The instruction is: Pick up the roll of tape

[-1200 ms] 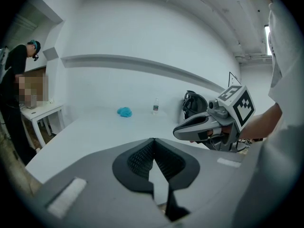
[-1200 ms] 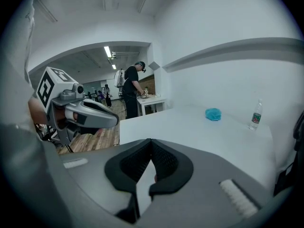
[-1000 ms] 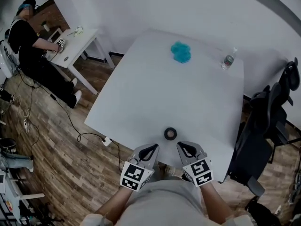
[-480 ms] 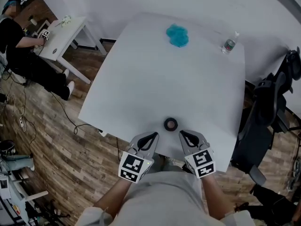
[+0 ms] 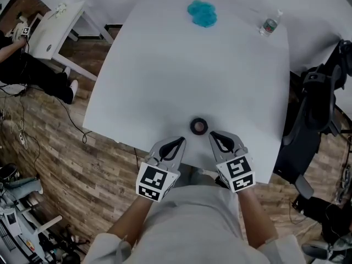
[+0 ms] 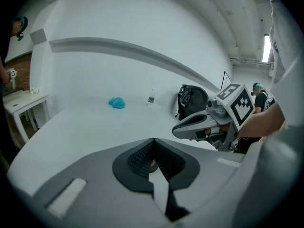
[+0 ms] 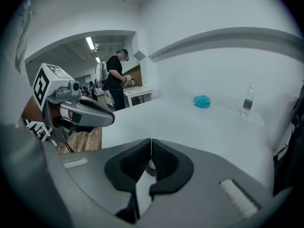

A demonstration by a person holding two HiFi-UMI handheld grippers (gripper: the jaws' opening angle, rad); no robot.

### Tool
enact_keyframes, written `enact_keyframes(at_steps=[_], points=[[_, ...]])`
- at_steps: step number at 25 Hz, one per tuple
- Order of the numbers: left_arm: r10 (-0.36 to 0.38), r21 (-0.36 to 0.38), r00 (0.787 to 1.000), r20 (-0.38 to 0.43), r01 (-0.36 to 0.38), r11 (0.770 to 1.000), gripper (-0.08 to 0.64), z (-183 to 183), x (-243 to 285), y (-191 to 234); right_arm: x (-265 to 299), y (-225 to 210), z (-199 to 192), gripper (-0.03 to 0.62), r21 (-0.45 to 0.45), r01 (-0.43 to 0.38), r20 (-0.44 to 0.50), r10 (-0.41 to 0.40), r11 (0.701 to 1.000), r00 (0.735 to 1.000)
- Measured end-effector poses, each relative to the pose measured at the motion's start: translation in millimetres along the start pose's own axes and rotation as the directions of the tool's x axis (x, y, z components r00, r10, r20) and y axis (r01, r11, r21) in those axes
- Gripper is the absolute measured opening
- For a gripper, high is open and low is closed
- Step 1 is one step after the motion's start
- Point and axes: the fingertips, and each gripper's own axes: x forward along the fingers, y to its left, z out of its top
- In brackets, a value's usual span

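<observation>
The roll of tape [image 5: 199,126], a small black ring, lies flat on the white table [image 5: 165,76] near its front edge. My two grippers flank it from the near side, and neither touches it. The left gripper [image 5: 180,142] is shut with nothing in it, its tip just short and left of the roll. My right gripper [image 5: 212,135] is also shut and empty, its tip close to the roll's right side. In each gripper view the jaws meet in a thin line, left gripper [image 6: 153,140] and right gripper [image 7: 151,140], with a dark bit of the roll [image 7: 151,165] showing through the gap behind them.
A crumpled blue cloth [image 5: 202,12] and a water bottle [image 5: 268,25] sit at the table's far end. A black office chair [image 5: 313,103] stands by the right edge. A small white desk [image 5: 52,23] with a seated person [image 5: 22,65] is far left. Cables trail over the wood floor.
Both grippers have moved forward and down towards the roll, so their tips now sit closer to it. Both stay shut. The roll has not moved on the table.
</observation>
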Motion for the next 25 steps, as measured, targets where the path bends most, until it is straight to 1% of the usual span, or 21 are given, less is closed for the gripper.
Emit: enact_keyframes(at_steps=[3, 8, 17, 25], points=[[-0.017, 0.0, 1.0, -0.006, 0.017, 1.0, 0.018, -6, 5, -3, 4, 0, -4, 0.014, 0.001, 0.002, -0.009, -0.002, 1.0, 1.0], [-0.034, 0.03, 0.999, -0.02, 0.034, 0.999, 0.018, -14, 13, -6, 8, -3, -13, 0.015, 0.008, 0.002, -0.032, -0.002, 1.0, 0.999], [-0.044, 0.016, 0.998, -0.039, 0.045, 0.999, 0.018, -23, 18, 3, 20, -3, -29, 0.015, 0.028, -0.002, -0.078, 0.005, 1.0, 0.997], [-0.049, 0.011, 0.997, -0.058, 0.05, 0.999, 0.018, -29, 27, 13, 37, -5, -38, 0.021, 0.054, 0.003, -0.098, 0.003, 0.999, 0.995]])
